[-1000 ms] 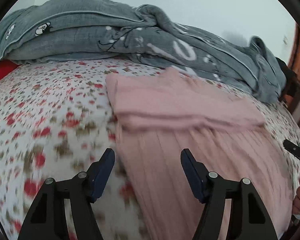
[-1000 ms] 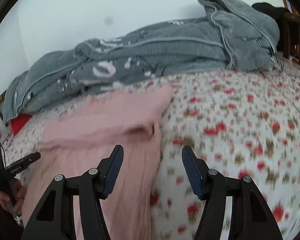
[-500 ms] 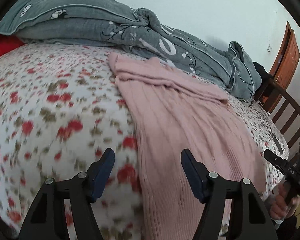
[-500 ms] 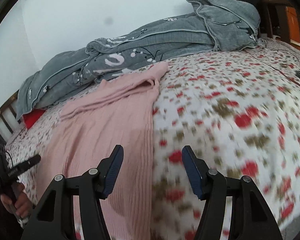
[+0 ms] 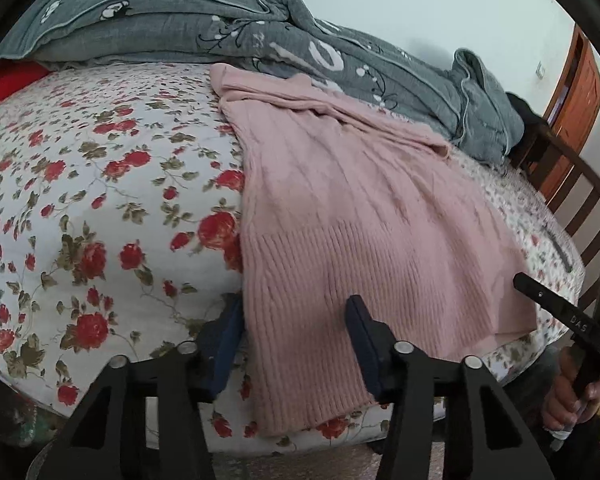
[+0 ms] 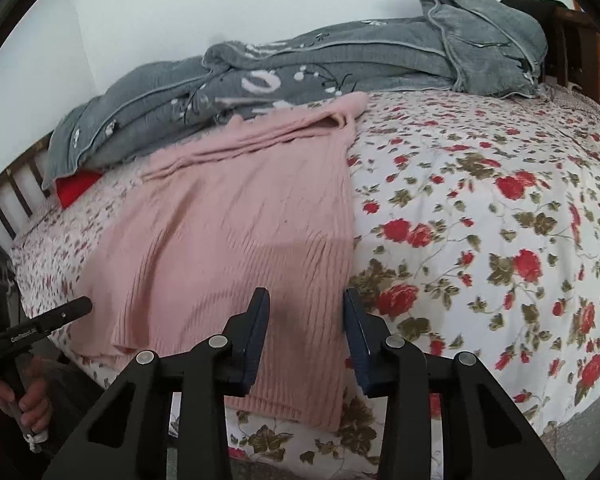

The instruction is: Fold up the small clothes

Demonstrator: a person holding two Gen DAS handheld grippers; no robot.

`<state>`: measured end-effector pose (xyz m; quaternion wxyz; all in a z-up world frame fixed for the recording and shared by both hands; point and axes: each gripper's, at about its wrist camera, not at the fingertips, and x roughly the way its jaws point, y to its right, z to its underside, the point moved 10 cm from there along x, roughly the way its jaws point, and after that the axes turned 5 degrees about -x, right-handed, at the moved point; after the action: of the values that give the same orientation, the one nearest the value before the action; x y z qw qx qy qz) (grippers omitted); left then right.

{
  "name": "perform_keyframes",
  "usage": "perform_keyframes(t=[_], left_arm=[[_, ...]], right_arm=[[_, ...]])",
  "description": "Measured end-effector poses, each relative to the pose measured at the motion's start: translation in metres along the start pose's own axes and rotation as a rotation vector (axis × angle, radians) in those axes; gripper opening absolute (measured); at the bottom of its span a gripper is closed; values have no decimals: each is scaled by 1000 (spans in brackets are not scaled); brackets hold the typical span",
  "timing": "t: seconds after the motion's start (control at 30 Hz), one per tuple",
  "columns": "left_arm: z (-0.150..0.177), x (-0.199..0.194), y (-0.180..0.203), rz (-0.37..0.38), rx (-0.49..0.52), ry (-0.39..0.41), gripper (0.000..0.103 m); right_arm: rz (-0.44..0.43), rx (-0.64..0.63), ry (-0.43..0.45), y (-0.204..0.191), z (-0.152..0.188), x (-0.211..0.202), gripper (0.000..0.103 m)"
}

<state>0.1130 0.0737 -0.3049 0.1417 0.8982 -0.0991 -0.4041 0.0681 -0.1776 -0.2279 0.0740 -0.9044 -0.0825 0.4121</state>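
Soft even daylight, faint shadows, fisheye-bent dark edges, slight blur

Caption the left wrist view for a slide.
Left gripper, jaws closing, straddles the near hem corner of a pink knit sweater lying on the floral bedsheet.

Pink ribbed knit sweater [image 5: 364, 208] [image 6: 236, 232] lies flat, sleeves folded across its top, hem overhanging the edge.
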Motion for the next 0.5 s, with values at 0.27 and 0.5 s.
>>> perform_keyframes(t=[0.27, 0.5], left_arm=[[-3, -9, -6, 19, -63, 43, 9], [-2, -23, -41, 58, -208, 47, 6]], right_arm=[[-1, -35, 4, -4, 2, -2, 7], [-82, 133, 64, 32, -1, -28, 5]])
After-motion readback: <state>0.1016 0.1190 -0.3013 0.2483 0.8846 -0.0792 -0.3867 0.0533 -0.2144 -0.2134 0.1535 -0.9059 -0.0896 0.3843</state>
